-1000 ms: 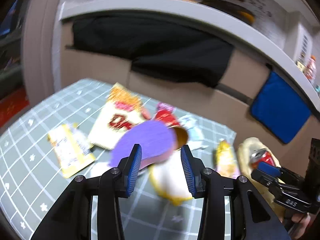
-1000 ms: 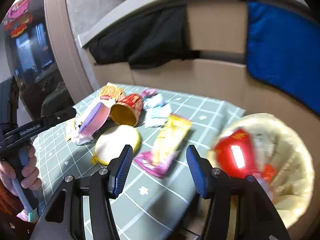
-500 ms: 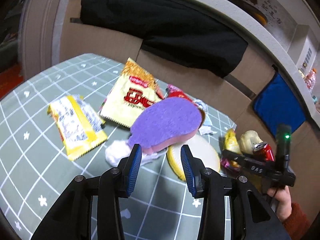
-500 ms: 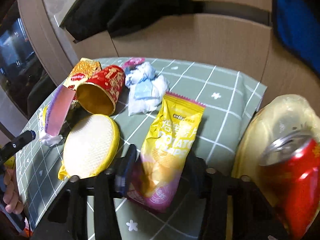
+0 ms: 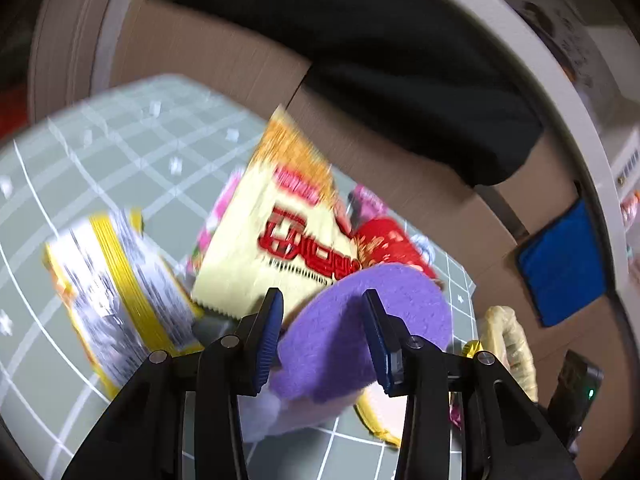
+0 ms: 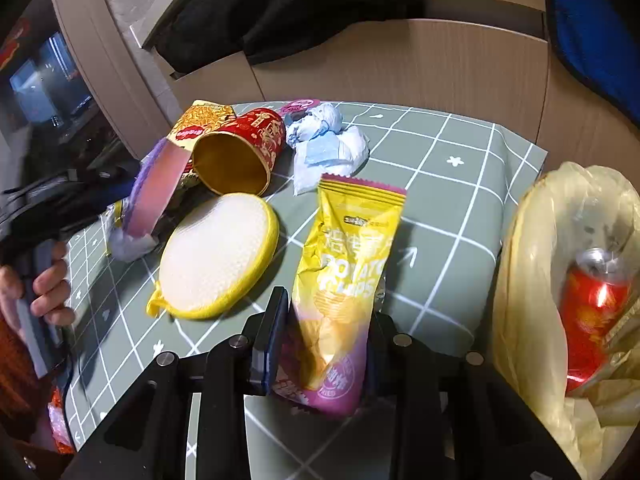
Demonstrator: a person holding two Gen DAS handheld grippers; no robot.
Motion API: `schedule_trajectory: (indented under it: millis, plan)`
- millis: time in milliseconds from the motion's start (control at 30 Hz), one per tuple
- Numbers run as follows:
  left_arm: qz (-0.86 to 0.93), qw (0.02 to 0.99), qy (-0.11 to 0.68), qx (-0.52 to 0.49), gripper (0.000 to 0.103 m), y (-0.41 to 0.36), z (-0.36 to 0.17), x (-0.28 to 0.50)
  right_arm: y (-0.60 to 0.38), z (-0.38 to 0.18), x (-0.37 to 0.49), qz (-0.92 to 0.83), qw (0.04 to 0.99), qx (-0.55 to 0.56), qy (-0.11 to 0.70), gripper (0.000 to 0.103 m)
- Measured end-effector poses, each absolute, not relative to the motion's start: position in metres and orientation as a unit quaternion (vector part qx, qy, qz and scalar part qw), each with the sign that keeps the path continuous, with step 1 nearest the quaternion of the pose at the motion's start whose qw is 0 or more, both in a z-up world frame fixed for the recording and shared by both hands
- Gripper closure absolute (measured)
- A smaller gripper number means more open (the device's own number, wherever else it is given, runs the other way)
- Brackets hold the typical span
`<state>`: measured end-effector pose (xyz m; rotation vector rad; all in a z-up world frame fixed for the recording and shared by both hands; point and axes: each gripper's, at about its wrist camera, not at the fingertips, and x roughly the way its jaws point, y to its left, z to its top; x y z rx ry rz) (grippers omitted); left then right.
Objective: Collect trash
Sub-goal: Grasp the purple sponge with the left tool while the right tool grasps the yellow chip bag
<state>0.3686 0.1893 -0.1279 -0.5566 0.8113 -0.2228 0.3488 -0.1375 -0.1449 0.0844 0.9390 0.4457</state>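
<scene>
At the bottom centre of the right wrist view, the right gripper (image 6: 326,336) is seen with its fingers set to either side of the lower end of a yellow and purple potato chips bag (image 6: 346,280); whether they already press on it cannot be told, since the far finger is hidden behind the bag. The step in hand is judged to be the pick-up of this bag. At the right edge, a lined trash bin (image 6: 516,280) with a red soda can (image 6: 592,312) inside stands just beside the surface (image 6: 460,208). Next, a firm closure and a lift toward the bin are called for.

In the blurred left wrist view, the left gripper (image 5: 322,336) is shown at lower centre with fingers apart around a purple sponge (image 5: 360,328), not visibly clamped. Farther up the right view lie a round yellow-rimmed pad (image 6: 218,256), a tipped red paper cup (image 6: 244,152) and crumpled tissue (image 6: 328,144).
</scene>
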Motion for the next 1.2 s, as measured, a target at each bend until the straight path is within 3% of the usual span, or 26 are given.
schedule_trajectory:
  millis: [267, 633, 700, 733, 1000, 1200]
  plan:
    - [-0.165, 0.882, 0.397, -0.192, 0.059, 0.15, -0.135, 0.346, -0.139, -0.146, 0.344, 0.227, 0.865, 0.055, 0.444, 0.062]
    - [-0.159, 0.872, 0.411, -0.213, 0.053, 0.147, -0.14, 0.352, -0.136, -0.146, 0.347, 0.226, 0.86, 0.039, 0.456, 0.06]
    - [-0.16, 0.867, 0.419, -0.216, 0.053, 0.15, -0.138, 0.351, -0.139, -0.144, 0.348, 0.222, 0.858, 0.045, 0.461, 0.065]
    - [-0.162, 0.863, 0.427, -0.216, 0.053, 0.149, -0.136, 0.35, -0.142, -0.142, 0.346, 0.216, 0.862, 0.049, 0.456, 0.078]
    - [-0.129, 0.913, 0.362, -0.136, 0.054, 0.132, -0.107, 0.321, -0.166, -0.106, 0.317, 0.196, 0.899, 0.033, 0.39, 0.081]
    - [-0.168, 0.855, 0.434, -0.226, 0.054, 0.157, -0.127, 0.369, -0.168, -0.111, 0.306, 0.214, 0.89, 0.044, 0.4, 0.081]
